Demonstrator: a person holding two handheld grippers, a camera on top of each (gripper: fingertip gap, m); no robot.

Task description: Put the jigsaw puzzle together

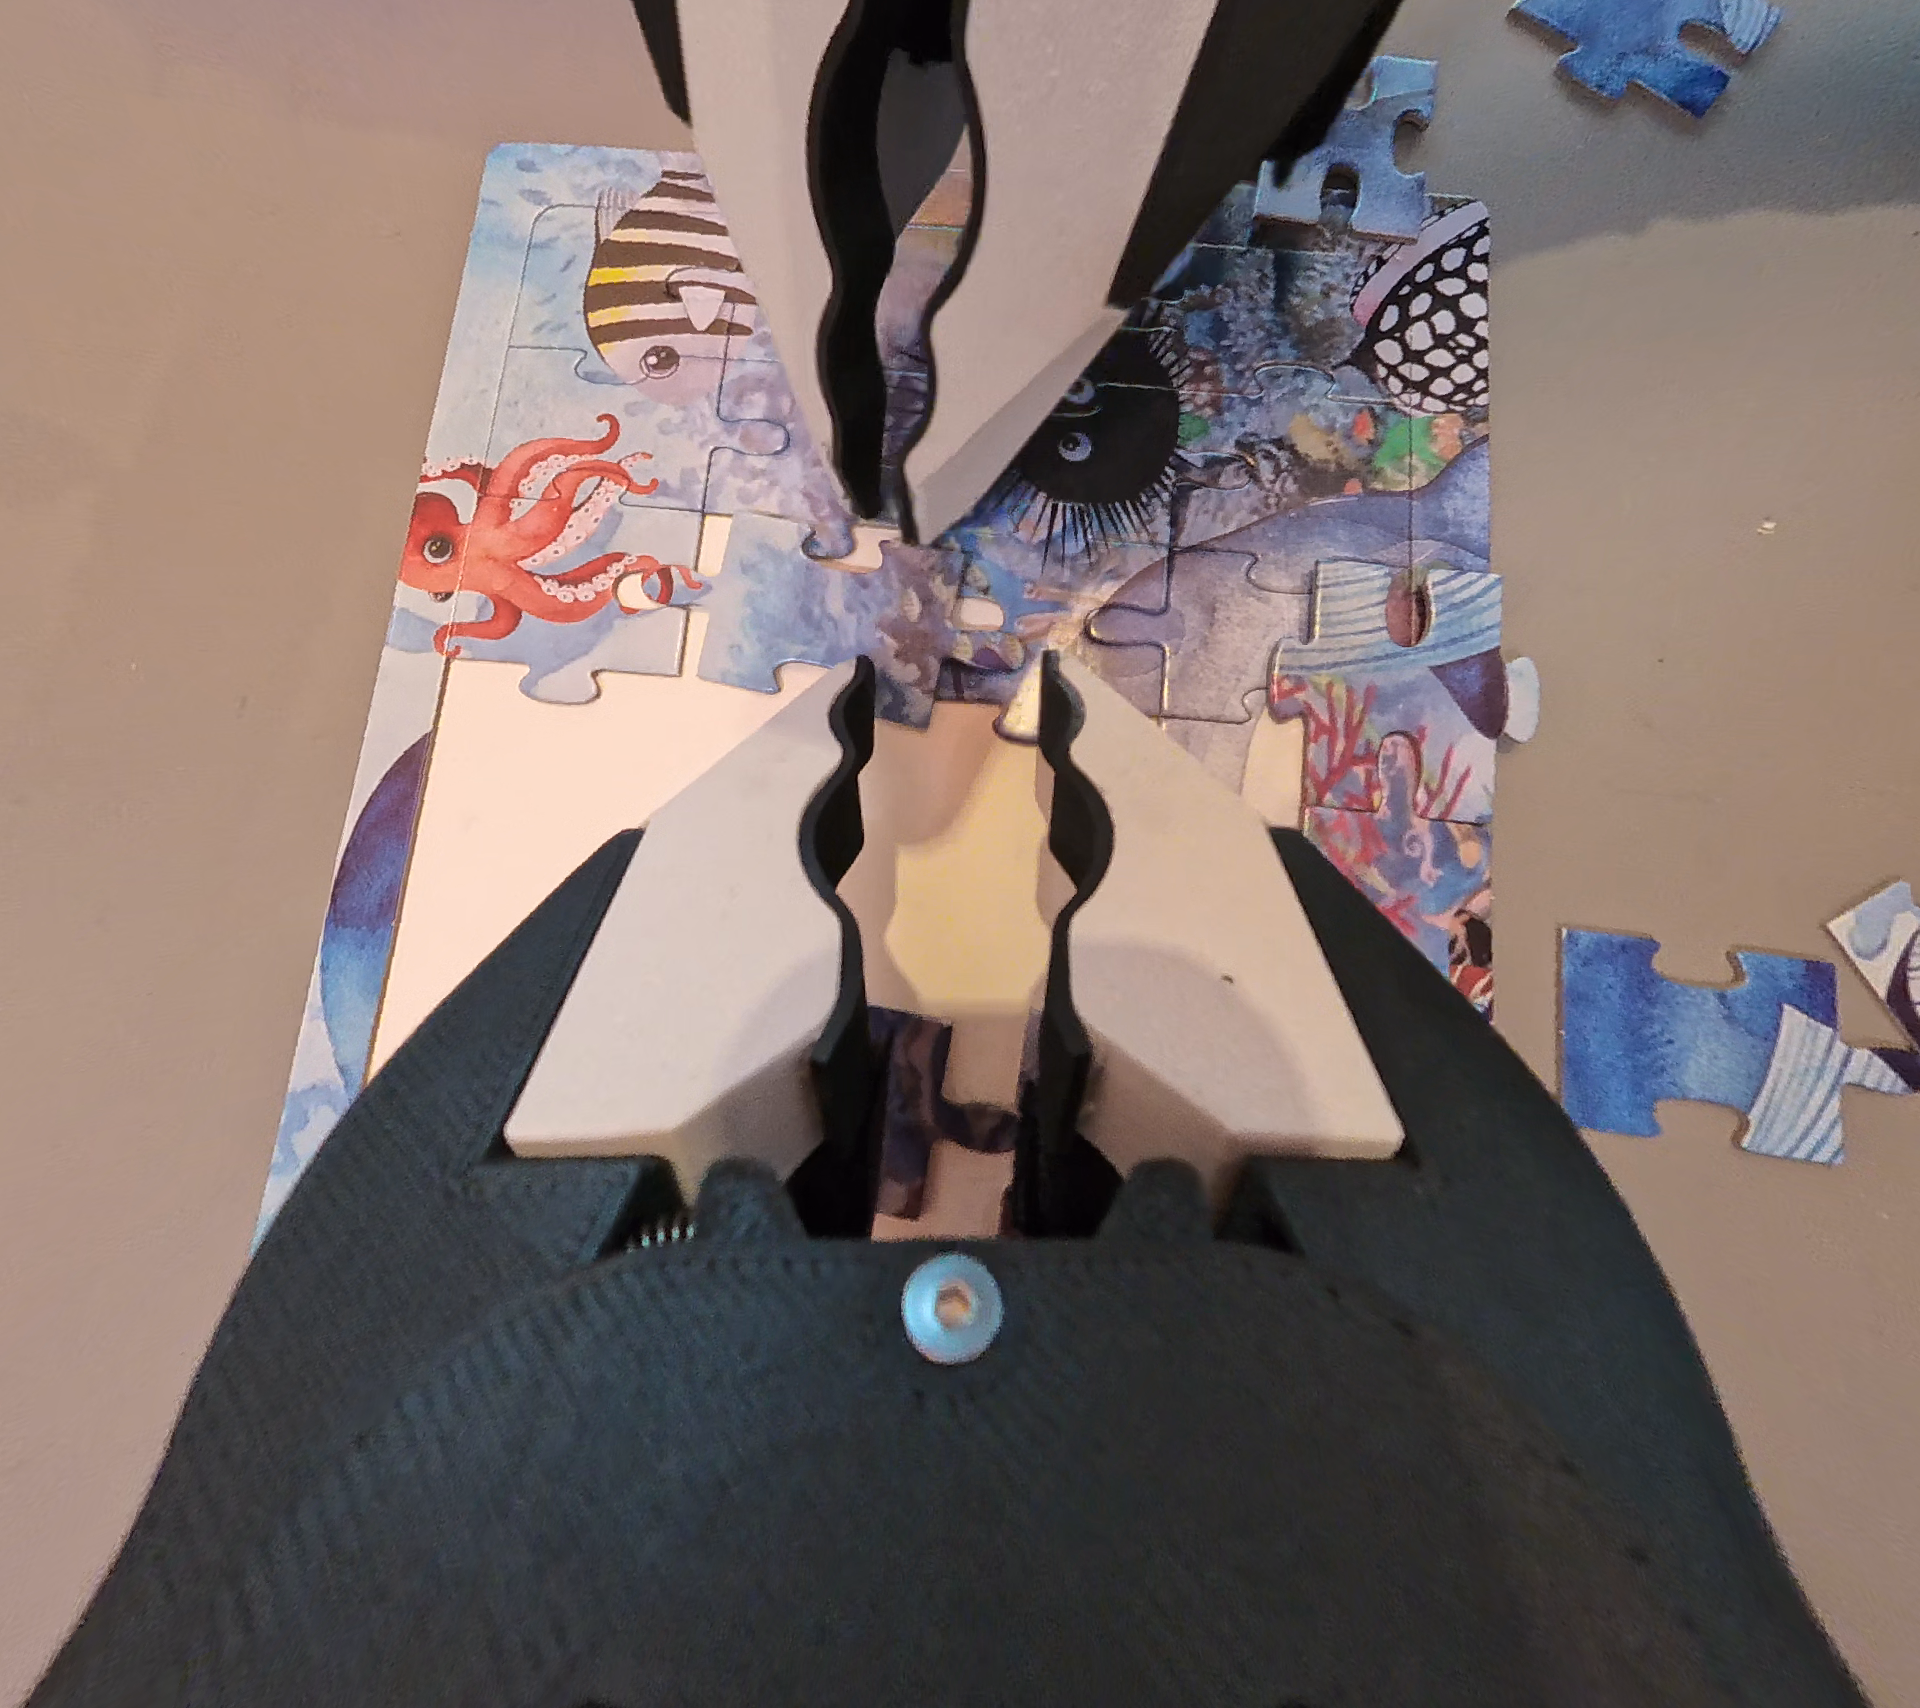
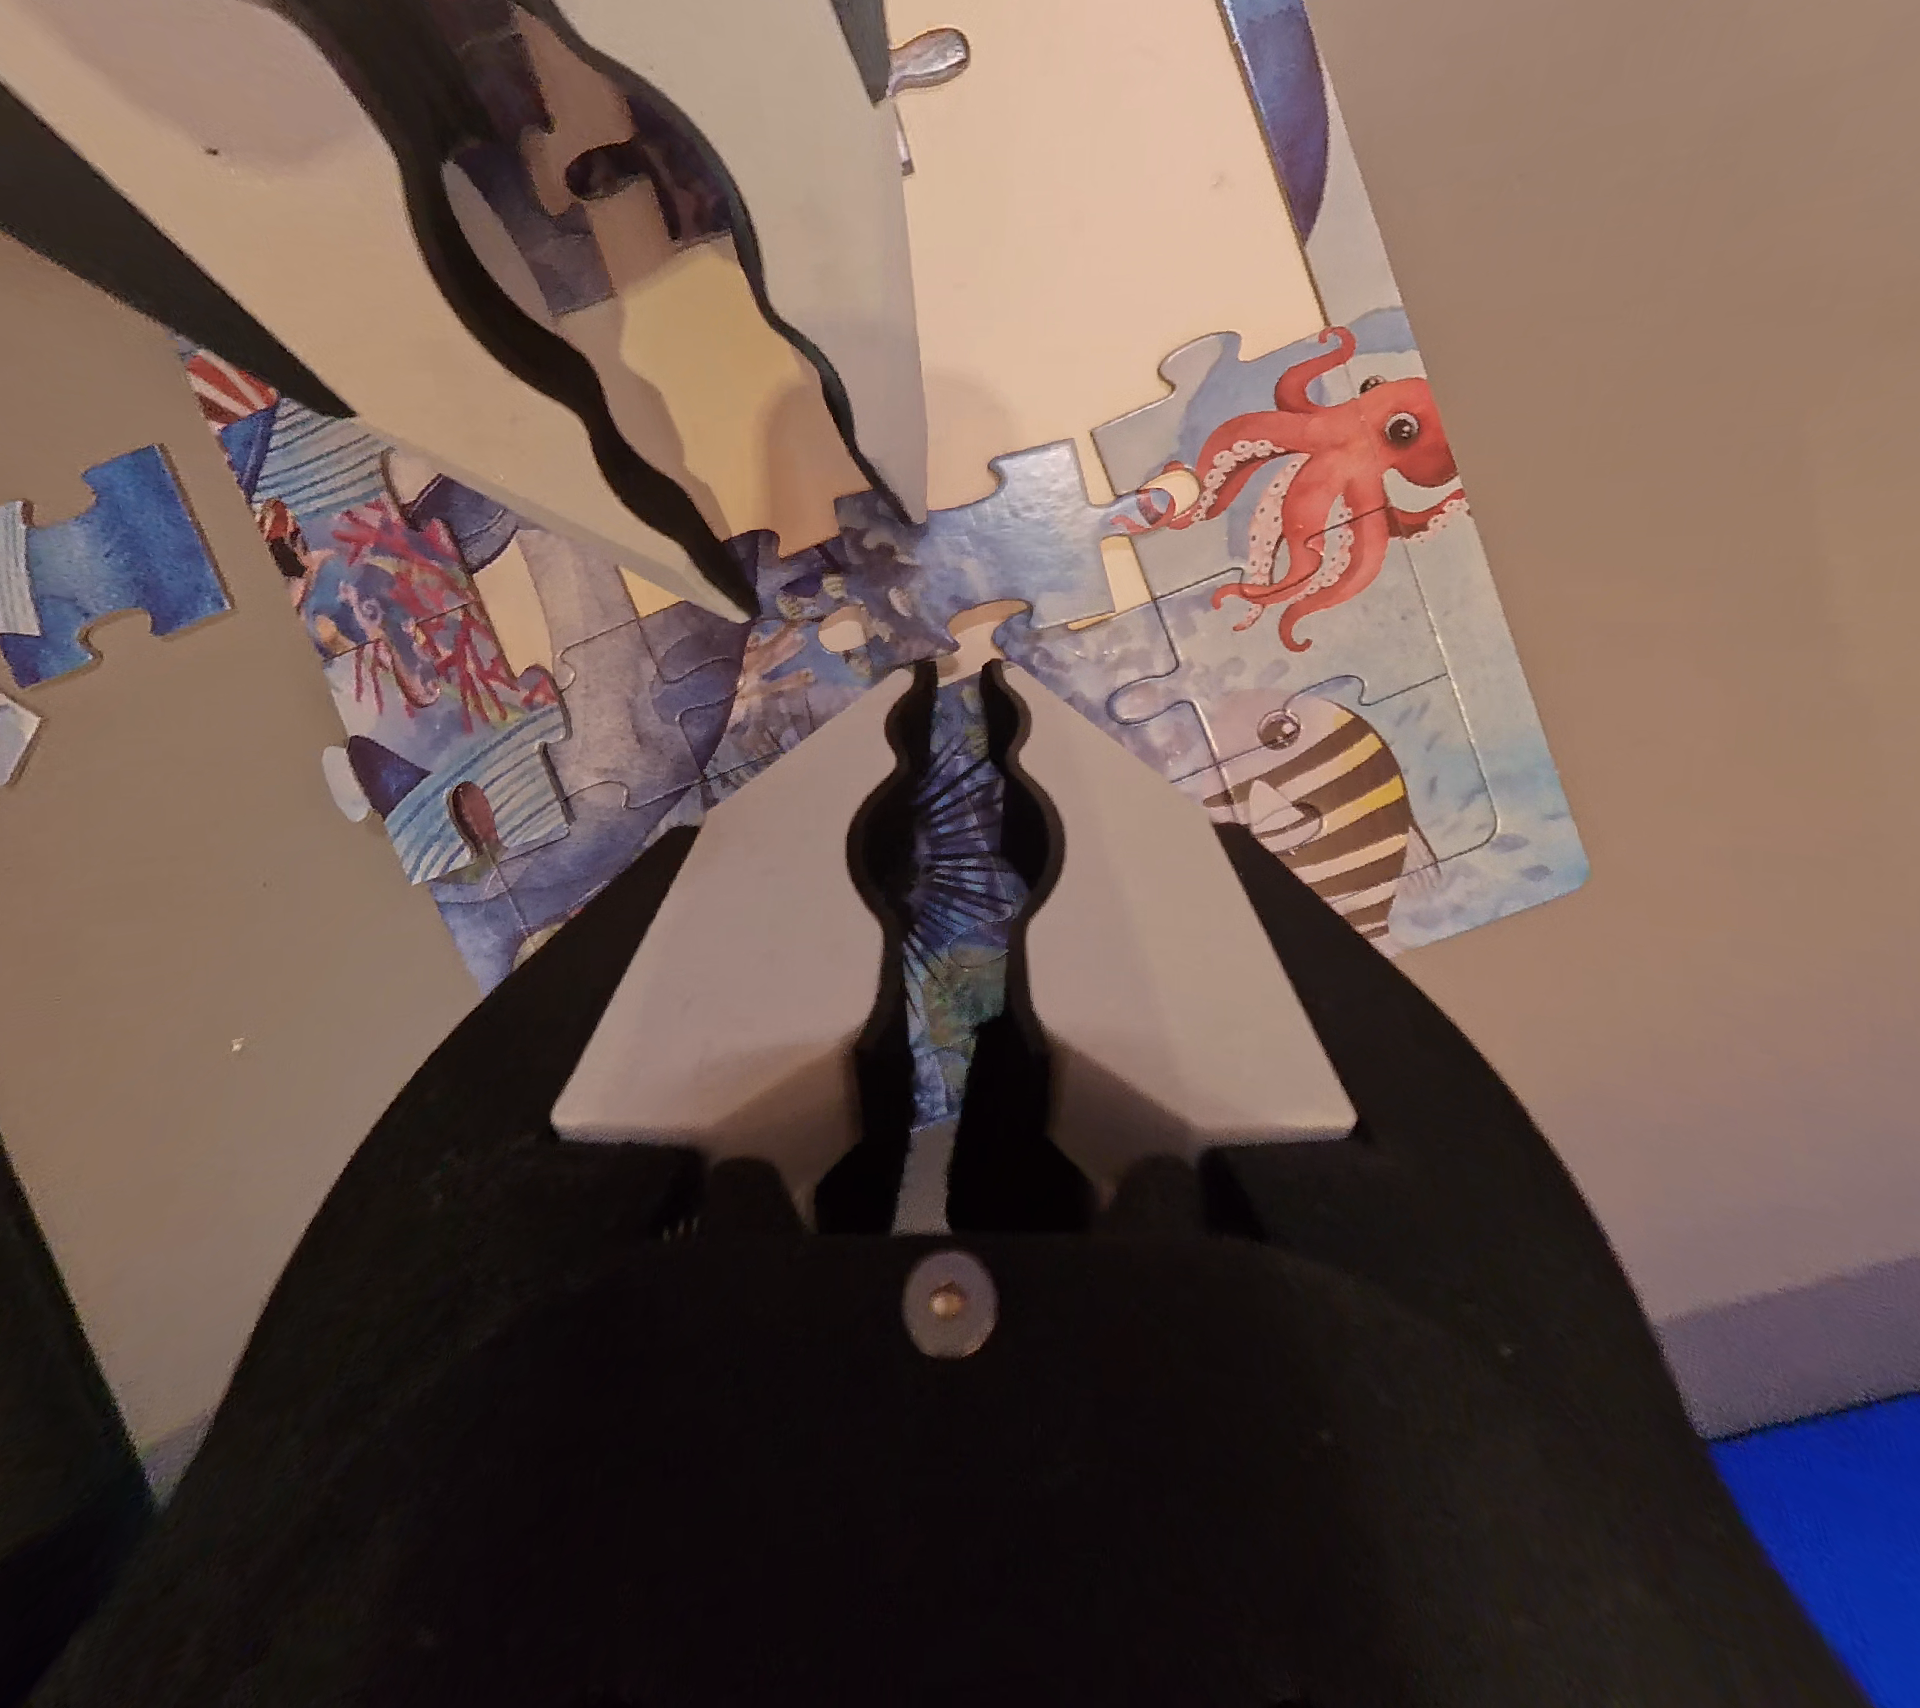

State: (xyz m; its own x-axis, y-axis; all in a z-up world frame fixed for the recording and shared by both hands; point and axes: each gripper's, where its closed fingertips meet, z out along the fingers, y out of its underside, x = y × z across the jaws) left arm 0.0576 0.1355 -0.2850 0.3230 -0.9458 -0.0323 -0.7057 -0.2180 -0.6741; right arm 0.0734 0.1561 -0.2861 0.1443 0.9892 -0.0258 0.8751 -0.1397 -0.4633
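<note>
1. In the left wrist view the left gripper (image 1: 951,671) fills the lower centre. Its jaws stand a moderate gap apart, tips down at the near edge of a loose-looking blue piece (image 1: 831,609). They hold nothing; they seem to be bracing that piece from one side.

2. In the right wrist view the right gripper (image 2: 961,671) sits at lower centre, jaws almost closed with only a thin slit between them. Printed puzzle surface shows through the slit, so nothing is pinched. The tips rest at the opposite edge of the same blue piece (image 2: 1023,536), likely pressing its tab home.

3. The two grippers meet nose to nose at mid-frame. Judged from this, the step in hand is seating one piece, pushed from both sides so it cannot slide.

4. The jigsaw puzzle (image 1: 1299,515) lies in a pale tray (image 1: 540,785). The upper rows of the left view are filled, with a red octopus (image 1: 520,536) at centre left and a striped fish (image 1: 655,287) above it. Bare tray at lower left shows much is still to be laid.

5. Spare blue pieces wait on the tan table (image 1: 208,204): one at upper right (image 1: 1647,11), another at lower right (image 1: 1704,1045).
</note>
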